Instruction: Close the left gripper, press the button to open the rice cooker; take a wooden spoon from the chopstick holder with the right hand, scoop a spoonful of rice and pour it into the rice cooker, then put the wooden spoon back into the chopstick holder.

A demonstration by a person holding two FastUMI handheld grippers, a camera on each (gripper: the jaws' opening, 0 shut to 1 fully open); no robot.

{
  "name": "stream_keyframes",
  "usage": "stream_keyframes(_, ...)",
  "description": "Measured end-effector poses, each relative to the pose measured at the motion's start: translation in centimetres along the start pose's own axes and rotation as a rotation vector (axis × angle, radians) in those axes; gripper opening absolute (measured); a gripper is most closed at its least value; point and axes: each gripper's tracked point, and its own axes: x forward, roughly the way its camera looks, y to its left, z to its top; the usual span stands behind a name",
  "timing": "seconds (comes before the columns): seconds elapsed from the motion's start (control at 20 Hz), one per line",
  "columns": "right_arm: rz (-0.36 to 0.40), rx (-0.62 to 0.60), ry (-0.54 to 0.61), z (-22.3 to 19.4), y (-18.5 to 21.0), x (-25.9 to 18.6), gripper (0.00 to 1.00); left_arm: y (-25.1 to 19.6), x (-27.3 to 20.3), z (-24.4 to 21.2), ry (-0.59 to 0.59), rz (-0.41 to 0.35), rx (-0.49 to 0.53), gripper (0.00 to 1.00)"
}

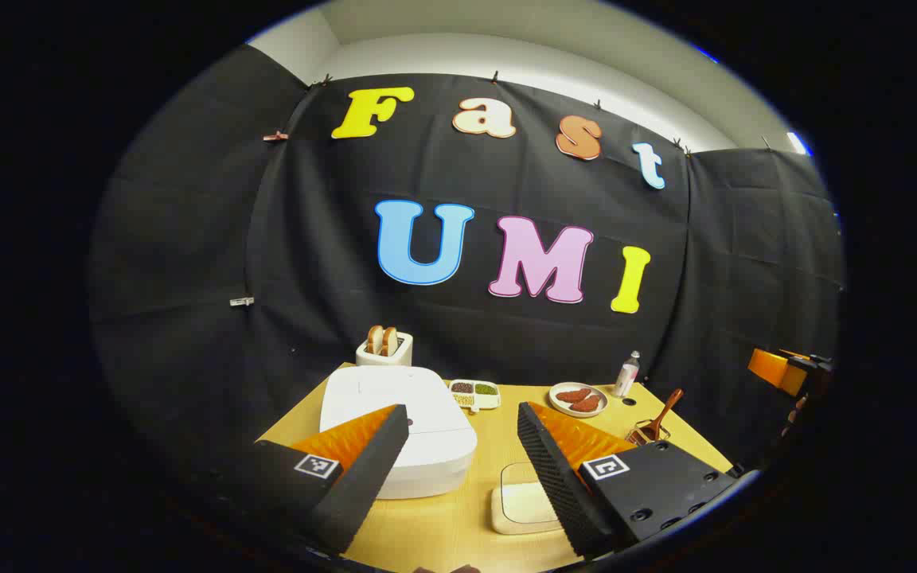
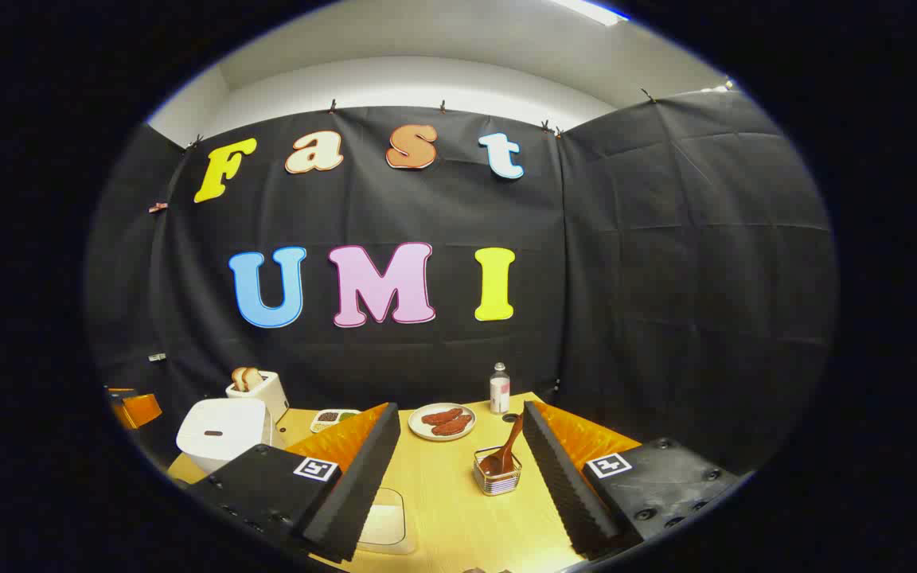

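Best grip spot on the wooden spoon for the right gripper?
Probably the upper handle of the wooden spoon, approached from above. Its bowl sits down in the chopstick holder and the handle leans up and right, clear of the rim. The right gripper is open.

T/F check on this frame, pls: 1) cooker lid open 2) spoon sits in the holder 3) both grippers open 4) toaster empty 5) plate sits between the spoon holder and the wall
1) False: the rice cooker has its lid down.
2) True: the wooden spoon stands in the chopstick holder.
3) True: left gripper and right gripper both have their fingers spread, holding nothing.
4) False: the toaster holds two bread slices.
5) True: the plate lies farther back than the holder.
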Motion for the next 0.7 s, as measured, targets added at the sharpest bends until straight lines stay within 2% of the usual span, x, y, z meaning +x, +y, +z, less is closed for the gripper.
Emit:
stream_keyframes(0.1, 0.007, 0.001, 0.002, -0.4, 0.3, 0.0, 0.97, 0.2, -0.1, -0.1, -0.004, 0.001, 0.036, 0.95)
stream_keyframes(0.25, 0.018, 0.003, 0.006, -1.0, 0.7, 0.2, 0.97, -0.6, -0.2, -0.1, -0.002, -0.023, 0.035, 0.95)
stream_keyframes(0.3, 0.022, 0.0, 0.003, -1.0, 0.9, 0.4, 1.0, -0.9, -0.2, 0.1, -0.009, -0.031, 0.033, 0.95)
stream_keyframes(0.4, 0.027, -0.004, 0.007, -1.5, 1.1, 0.7, 0.97, -1.3, 0.0, -0.1, -0.006, -0.04, 0.042, 0.95)
stream_keyframes(0.7, 0.058, 0.003, 0.015, -2.3, 1.9, 1.8, 0.97, -1.5, 0.6, -0.6, -0.001, -0.029, 0.053, 0.95)
